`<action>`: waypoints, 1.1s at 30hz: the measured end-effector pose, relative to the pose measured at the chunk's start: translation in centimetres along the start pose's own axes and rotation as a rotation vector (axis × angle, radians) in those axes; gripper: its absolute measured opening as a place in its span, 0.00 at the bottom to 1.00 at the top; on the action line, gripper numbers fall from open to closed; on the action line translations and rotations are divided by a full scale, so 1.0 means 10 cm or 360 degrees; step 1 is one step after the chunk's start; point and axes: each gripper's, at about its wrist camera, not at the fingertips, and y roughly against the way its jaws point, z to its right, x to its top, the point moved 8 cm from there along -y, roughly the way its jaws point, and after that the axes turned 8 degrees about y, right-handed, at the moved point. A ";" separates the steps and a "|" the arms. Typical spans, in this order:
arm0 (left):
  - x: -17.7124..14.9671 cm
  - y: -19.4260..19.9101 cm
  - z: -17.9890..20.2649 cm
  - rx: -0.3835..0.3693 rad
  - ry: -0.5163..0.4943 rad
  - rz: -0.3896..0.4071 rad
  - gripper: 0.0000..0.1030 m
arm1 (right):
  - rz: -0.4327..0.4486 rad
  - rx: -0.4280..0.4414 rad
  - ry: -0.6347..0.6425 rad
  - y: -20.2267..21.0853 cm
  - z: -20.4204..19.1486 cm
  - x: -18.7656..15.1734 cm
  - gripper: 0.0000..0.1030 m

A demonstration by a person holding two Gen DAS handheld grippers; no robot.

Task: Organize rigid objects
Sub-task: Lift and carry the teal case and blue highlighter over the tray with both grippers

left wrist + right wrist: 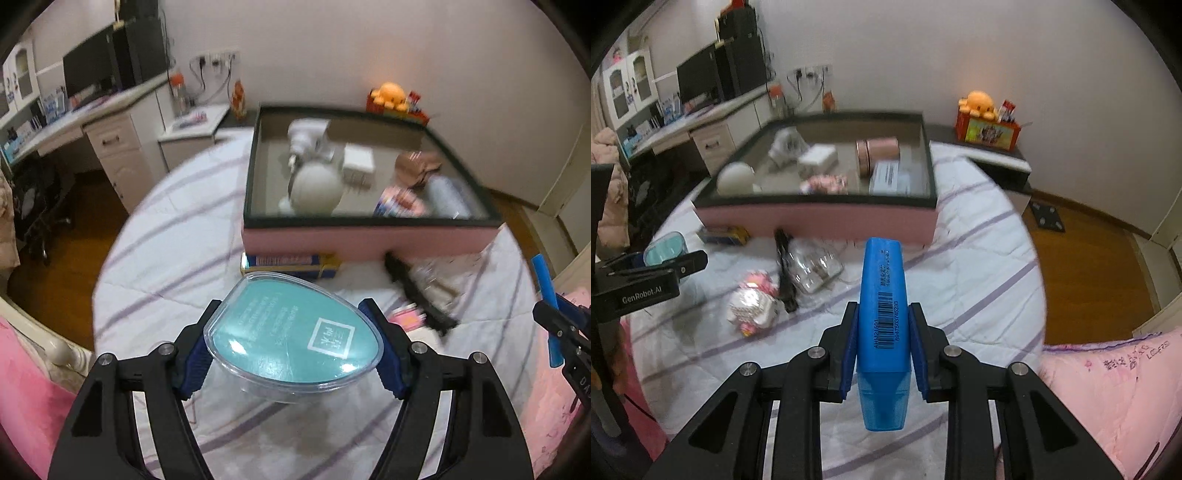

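The left gripper (291, 354) holds a clear plastic egg-shaped case with a teal insert (291, 332), its blue-padded fingers (388, 354) closed against the case's two curved sides, above the bed with the white, purple-striped quilt (166, 206). The right gripper (882, 350) has its fingers (849, 350) pressed onto a blue plastic highlighter pen with a barcode label (882, 295), body pointing toward 12 o'clock and its translucent cap toward the camera. Both items hang clear of the quilt.

The likely destination, I judge, is the shallow pink-sided box with a dark rim (369, 240), at 12 o'clock in both wrist views. It already contains a white round object (314, 188), a white charger-like block (357, 160), a pink cylinder (877, 149) and other blurred items.

Risks from here:
- The egg case is smooth and rounded, so the pads touch only small patches; a tilt or jolt could let it squirt out of the grip.
- The pen is held near its cap end, with a long free length ahead; it could pivot or clip the box rim on the way in.
- Free floor inside the box is limited, so a careless release may land on or knock other contents.
- With both hands heading for one box, the grippers could collide.
- Loose things on the quilt before the box, a black stick-like object (785, 269), a clear jar (814, 269) and a pink-and-white packet (753, 306), could be swept by a low pass.
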 end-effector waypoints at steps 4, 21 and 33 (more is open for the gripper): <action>0.12 0.43 0.09 -0.0034 -0.0028 0.0157 0.72 | 0.0120 -0.0041 0.0011 0.31 0.00 0.09 0.26; 0.25 1.58 0.32 -0.0118 -0.0099 0.0582 0.71 | 0.0509 -0.0074 0.0030 1.27 -0.10 0.32 0.26; 0.27 1.68 0.30 -0.0098 -0.0085 0.0633 0.71 | 0.0549 -0.0020 0.0029 1.35 -0.15 0.30 0.26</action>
